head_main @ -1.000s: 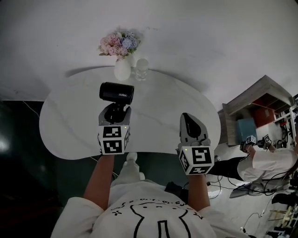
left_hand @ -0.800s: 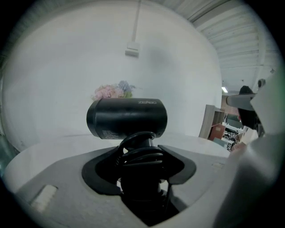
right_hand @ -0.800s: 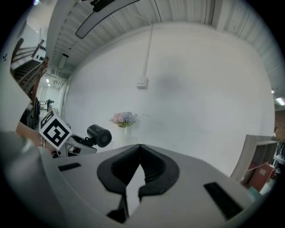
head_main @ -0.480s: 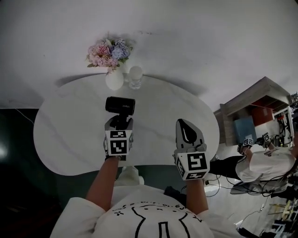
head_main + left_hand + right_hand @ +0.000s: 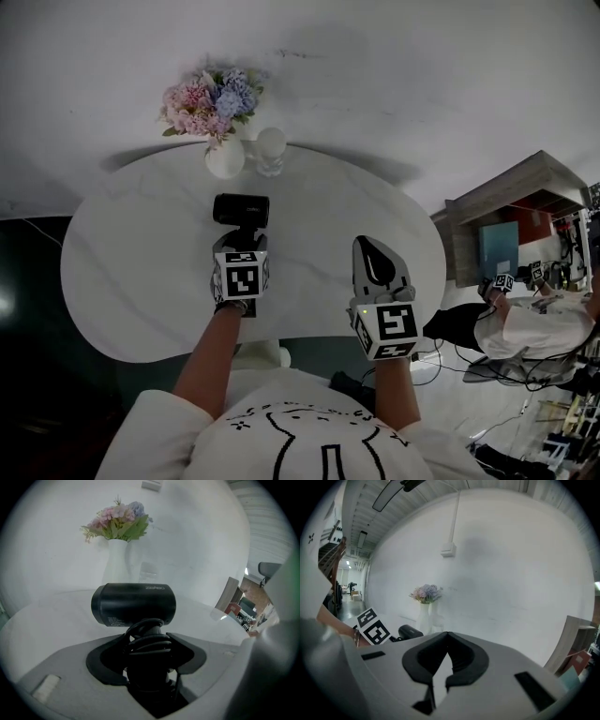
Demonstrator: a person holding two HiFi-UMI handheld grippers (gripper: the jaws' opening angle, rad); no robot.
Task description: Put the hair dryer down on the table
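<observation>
A black hair dryer (image 5: 241,209) hangs low over the white oval table (image 5: 141,281), barrel lying sideways; whether it touches the tabletop I cannot tell. My left gripper (image 5: 242,242) is shut on its handle. In the left gripper view the barrel (image 5: 133,604) sits just past the jaws, and the cord-wrapped handle (image 5: 149,660) fills the gap of the left gripper (image 5: 147,637). My right gripper (image 5: 368,244) hovers to the right over the table's near side, shut and empty. In its own view the right gripper (image 5: 447,635) has tips meeting, and the dryer (image 5: 411,632) shows small at the left.
A white vase of pink and blue flowers (image 5: 223,155) and a clear glass (image 5: 271,150) stand at the table's far edge, just beyond the dryer. A wooden shelf unit (image 5: 525,202) and another person (image 5: 539,323) with cables are at the right.
My left gripper has sunk towards the tabletop with the hair dryer, and the barrel now looks smaller and lower. The right gripper has shifted only slightly.
</observation>
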